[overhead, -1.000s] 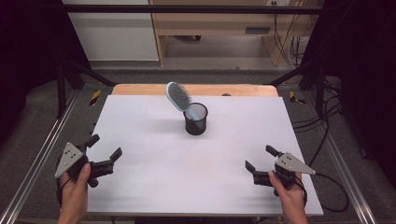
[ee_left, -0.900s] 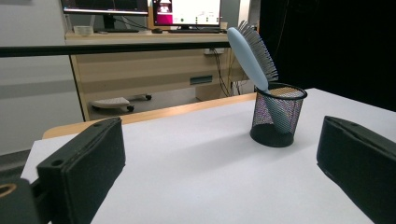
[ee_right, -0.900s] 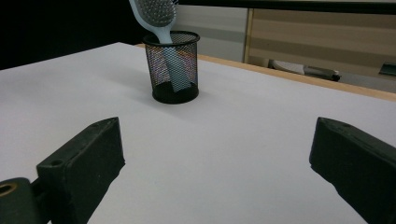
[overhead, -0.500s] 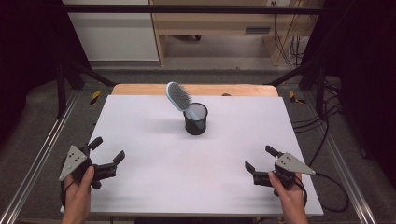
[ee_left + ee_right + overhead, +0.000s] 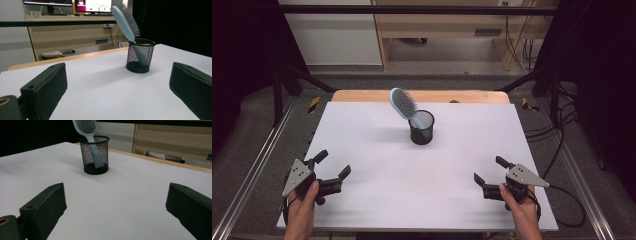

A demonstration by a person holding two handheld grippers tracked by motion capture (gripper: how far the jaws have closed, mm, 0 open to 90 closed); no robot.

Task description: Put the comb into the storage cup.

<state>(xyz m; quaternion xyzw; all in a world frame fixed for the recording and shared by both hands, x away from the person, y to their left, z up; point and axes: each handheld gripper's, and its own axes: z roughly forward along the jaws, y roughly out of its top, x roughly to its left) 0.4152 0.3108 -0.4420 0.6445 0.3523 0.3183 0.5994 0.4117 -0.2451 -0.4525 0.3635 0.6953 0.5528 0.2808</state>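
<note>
The mesh cup (image 5: 421, 128) holding a hairbrush (image 5: 404, 104) stands well ahead, between the left gripper (image 5: 333, 166) and right gripper (image 5: 490, 171), both spread empty. The brush handle's end is hidden inside.

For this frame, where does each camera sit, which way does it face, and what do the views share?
High view: above the person's side, looking forward and down on the white table; forearms, left gripper and right gripper show.
Left gripper view: rides that gripper, looking between its open jaws at the mesh cup.
Right gripper view: rides that gripper, facing the cup between open jaws.
All share the cup holding the blue hairbrush, which leans, handle down.
</note>
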